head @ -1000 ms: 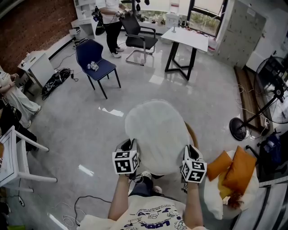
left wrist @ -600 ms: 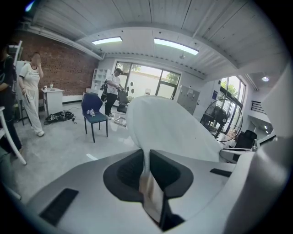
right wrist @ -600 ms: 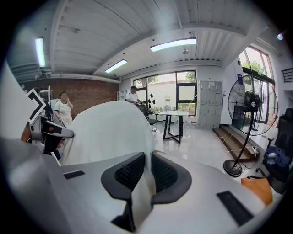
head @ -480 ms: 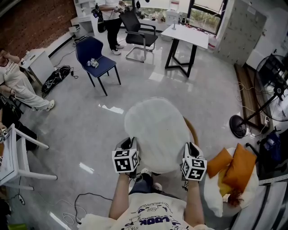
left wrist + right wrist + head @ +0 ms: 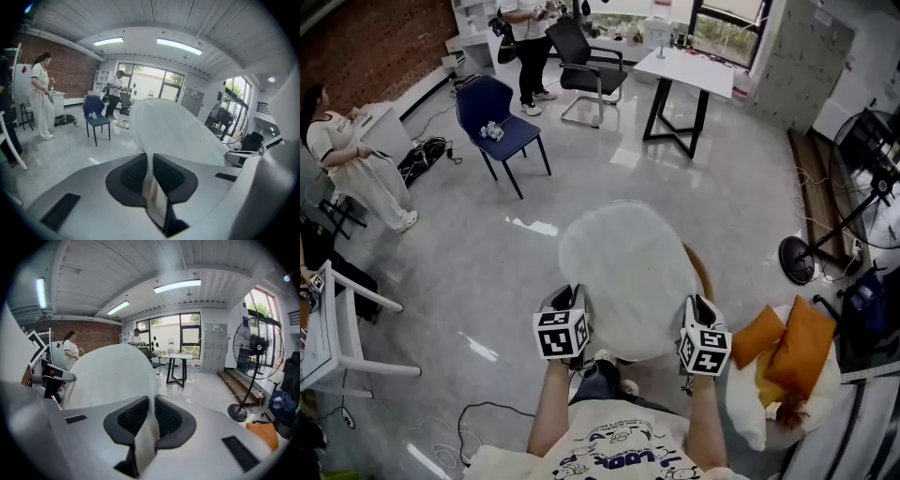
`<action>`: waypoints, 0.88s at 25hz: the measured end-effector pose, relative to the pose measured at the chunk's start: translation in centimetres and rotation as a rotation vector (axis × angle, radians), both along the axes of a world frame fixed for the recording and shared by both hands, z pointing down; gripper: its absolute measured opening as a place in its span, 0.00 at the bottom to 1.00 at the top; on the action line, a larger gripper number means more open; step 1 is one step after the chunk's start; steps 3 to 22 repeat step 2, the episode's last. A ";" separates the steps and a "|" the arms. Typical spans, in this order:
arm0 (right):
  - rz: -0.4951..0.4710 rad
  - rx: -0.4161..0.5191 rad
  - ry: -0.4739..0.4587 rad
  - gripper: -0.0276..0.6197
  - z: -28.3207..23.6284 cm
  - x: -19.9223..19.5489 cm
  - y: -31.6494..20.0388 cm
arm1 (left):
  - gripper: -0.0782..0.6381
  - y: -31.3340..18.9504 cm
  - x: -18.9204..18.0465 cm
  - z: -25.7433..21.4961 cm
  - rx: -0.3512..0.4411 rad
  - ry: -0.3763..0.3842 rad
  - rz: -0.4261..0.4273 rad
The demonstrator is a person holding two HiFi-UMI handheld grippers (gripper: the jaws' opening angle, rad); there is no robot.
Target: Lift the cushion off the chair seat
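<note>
Between the two hands, the white cushion is held by its near edge, the left claw clenched on a thin fold of its rim and the right claw clenched on the rim at the other side, above a brown chair rim that peeks out beside it. Each grip takes only a sliver of soft fabric, so the cushion's weight could pull the rim out of one claw, and it would swing down onto the seat.
</note>
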State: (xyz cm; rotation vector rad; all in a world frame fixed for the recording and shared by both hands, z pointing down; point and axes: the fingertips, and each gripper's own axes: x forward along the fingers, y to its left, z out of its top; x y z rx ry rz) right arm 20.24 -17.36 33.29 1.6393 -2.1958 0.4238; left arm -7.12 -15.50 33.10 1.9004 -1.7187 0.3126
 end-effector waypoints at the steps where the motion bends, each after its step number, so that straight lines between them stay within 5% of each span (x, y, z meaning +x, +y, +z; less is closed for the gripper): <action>1: 0.000 0.000 0.000 0.14 -0.1 0.1 0.1 | 0.18 0.1 0.1 -0.1 -0.001 0.000 0.000; 22: 0.001 -0.001 0.001 0.14 -0.1 0.2 0.1 | 0.18 0.1 0.2 -0.1 -0.001 0.000 0.001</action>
